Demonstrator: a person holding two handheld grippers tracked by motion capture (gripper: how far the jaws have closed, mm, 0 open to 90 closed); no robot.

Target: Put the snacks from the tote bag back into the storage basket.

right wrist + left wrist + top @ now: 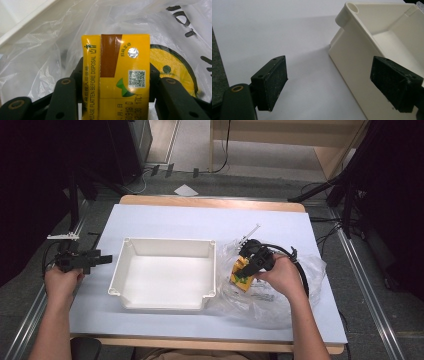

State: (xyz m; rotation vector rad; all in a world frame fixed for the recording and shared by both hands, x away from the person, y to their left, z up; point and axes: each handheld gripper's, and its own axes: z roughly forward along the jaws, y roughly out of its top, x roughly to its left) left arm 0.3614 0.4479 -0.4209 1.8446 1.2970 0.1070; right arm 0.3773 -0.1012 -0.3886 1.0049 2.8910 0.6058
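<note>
A tub (165, 272) sits in the middle of the counter (200, 220). A plastic bag (280, 295) lies on the counter just to the right of the tub, touching its right wall. A small carton (240, 272) sits on the bag, near the tub's right side. The right claw (250, 267) is at the carton, with one jaw on each side of it. The left claw (102, 258) is over the left edge of the counter, just left of the tub, not touching it.
</note>
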